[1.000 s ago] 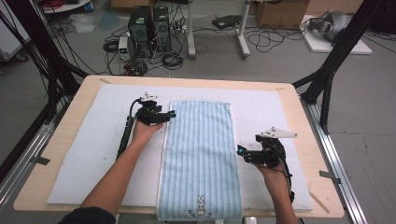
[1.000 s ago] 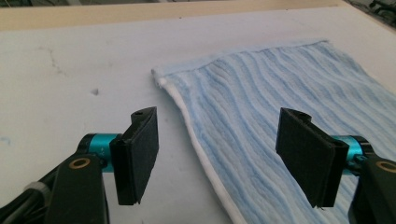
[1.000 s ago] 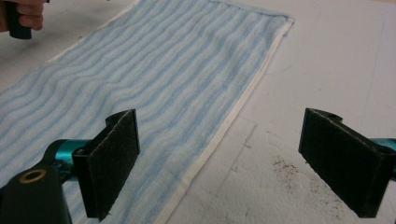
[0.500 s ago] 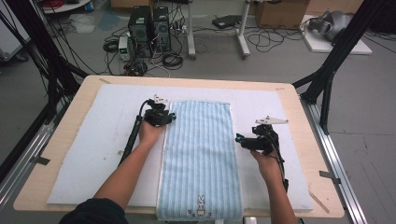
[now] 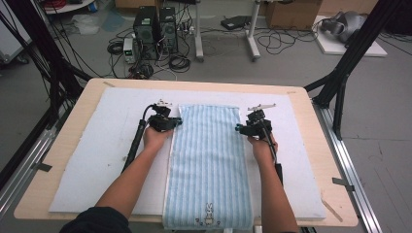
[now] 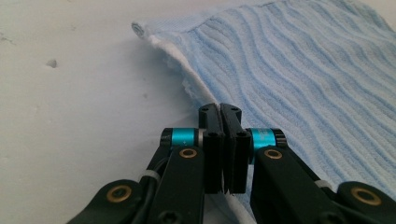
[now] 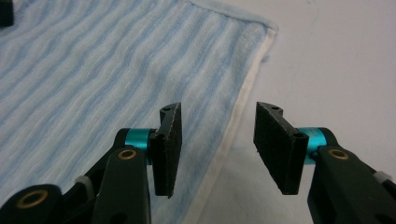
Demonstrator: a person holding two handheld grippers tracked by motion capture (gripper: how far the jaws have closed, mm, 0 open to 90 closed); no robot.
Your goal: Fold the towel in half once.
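Towel (image 5: 209, 165) lies flat and lengthwise down the middle of the white mat (image 5: 87, 160) on the table (image 5: 320, 145), striped blue, with a small rabbit motif at its near end. Since a second ago its left edge has been taken: the left tongs (image 5: 176, 123), which stood open beside that edge, have clenched on the towel's hem near the far left corner, and the left gripper view shows the cloth (image 6: 299, 74) pinched up between the pads (image 6: 211, 140). The right tongs (image 5: 239, 128) have travelled up along the right edge from nearer the person to a spot level with the left ones. Their jaws have just been closing and now straddle the hem (image 7: 236, 126) without pressing on it. Judging by this, a two-corner lift or fold of the far end is being set up, with the right grip not yet made.
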